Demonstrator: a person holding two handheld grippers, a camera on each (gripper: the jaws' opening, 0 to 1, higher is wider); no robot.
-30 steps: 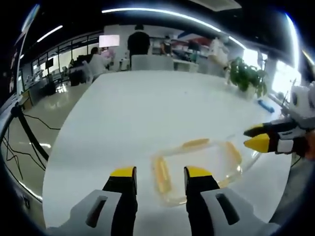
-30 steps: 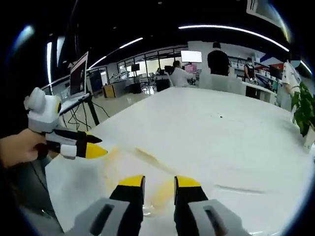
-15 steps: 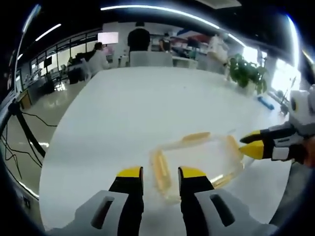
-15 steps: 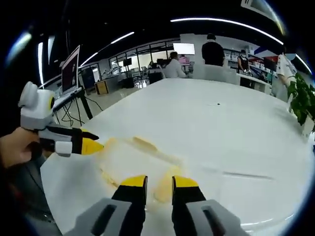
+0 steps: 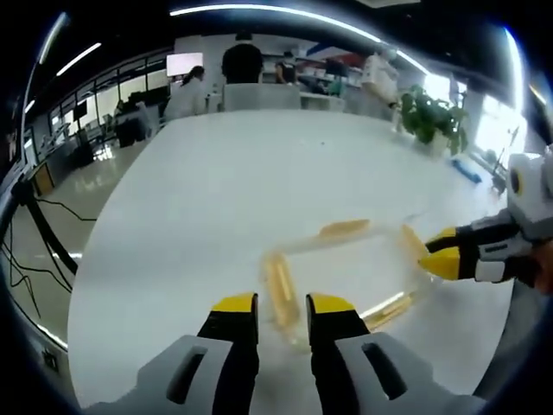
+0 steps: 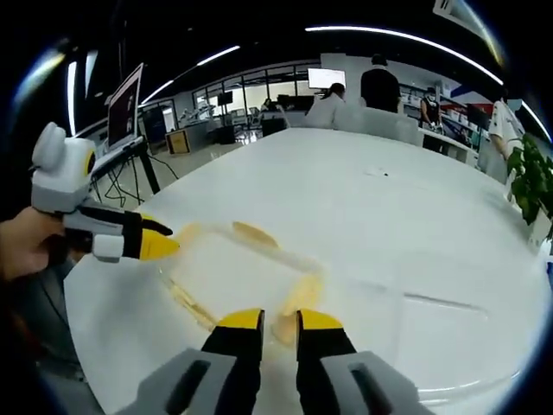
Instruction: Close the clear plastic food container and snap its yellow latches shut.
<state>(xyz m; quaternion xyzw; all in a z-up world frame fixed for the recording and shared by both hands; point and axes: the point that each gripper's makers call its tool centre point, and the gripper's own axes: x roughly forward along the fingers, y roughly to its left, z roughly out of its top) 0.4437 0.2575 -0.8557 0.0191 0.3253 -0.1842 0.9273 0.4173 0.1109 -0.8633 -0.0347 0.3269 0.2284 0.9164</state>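
Note:
A clear plastic container (image 5: 346, 272) with its lid on lies on the white table (image 5: 259, 164). Yellow latches show on its sides: the left latch (image 5: 280, 285), the far latch (image 5: 344, 229) and the right latch (image 5: 409, 242). My left gripper (image 5: 282, 304) stands just before the left latch, its jaws a narrow gap apart with the latch's end showing between them. My right gripper (image 6: 280, 320) stands the same way at the opposite latch (image 6: 300, 296), its gap narrower still. Each gripper shows in the other's view: the right gripper (image 5: 436, 251), the left gripper (image 6: 162, 239).
A hand (image 6: 26, 246) holds the left gripper. A potted plant (image 5: 432, 125) and a small blue thing (image 5: 467, 170) sit at the table's far right. A monitor on a stand (image 6: 130, 112) is off the table's left. Several people (image 5: 242, 69) are beyond the far end.
Both grippers have moved in to the container's two short ends, and the jaws of each have narrowed steadily. The container has stayed in place.

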